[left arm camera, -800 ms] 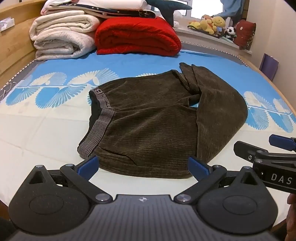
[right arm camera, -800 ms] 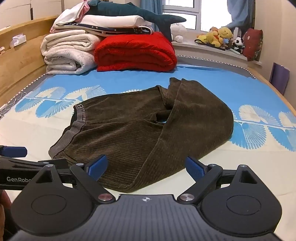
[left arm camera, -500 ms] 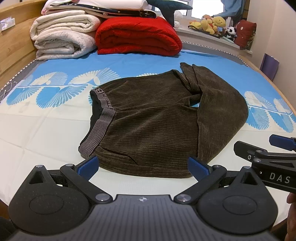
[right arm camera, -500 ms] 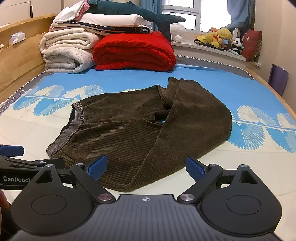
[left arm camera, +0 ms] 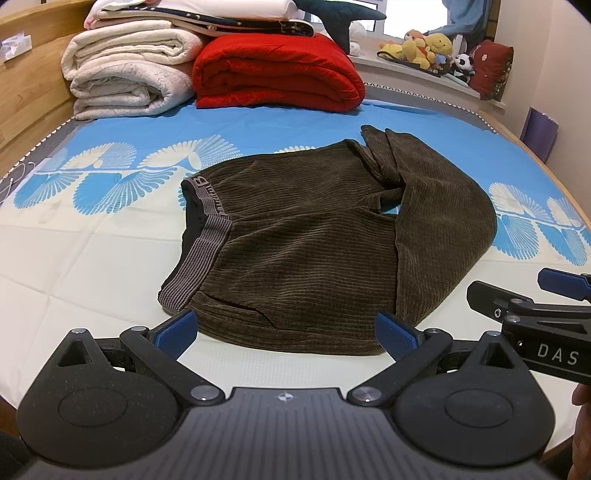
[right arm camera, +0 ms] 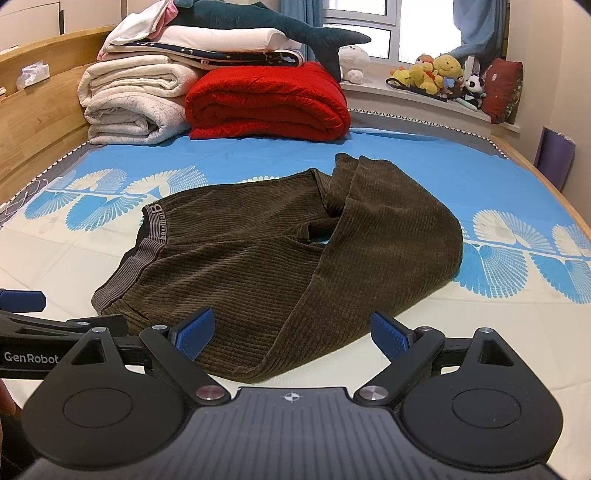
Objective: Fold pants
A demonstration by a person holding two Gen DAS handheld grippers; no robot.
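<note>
Left wrist view. Bed [left arm camera: 85, 258] with sheet in cream and blue, fan-shaped print across the middle band. Wooden headboard [left arm camera: 26, 88] along the left edge. At the far end: stacked white blankets [left arm camera: 129, 77], folded red blanket [left arm camera: 277, 74] just beside them, plush toys [left arm camera: 424, 48] on the window ledge. Pants [left arm camera: 303, 251], dark brown corduroy, lying mid-bed, already doubled over; grey ribbed waistband [left arm camera: 203, 251] toward the left, legs turned back in a rounded fold toward the right. Near hem just ahead of the left claw [left arm camera: 284, 328], not touching. Left claw spread wide, blue pads apart, nothing between them. Right claw [left arm camera: 554, 295] entering from the right edge, above bare sheet, near the folded leg end. Open sheet on the left and along the near edge.

Right wrist view. Same bed [right arm camera: 498, 332], window [right arm camera: 354, 22] behind the bedding pile, plush shark [right arm camera: 266, 22] on top of the stack. Pants [right arm camera: 280, 266] centred, waistband [right arm camera: 144, 258] left, fold bulging right. Right claw [right arm camera: 291, 332] spread wide, empty, near corner of the cloth showing between the pads but not pinched. Left claw [right arm camera: 22, 299] at the left edge, beside the waistband corner. Free sheet to the right and beyond the pants.
</note>
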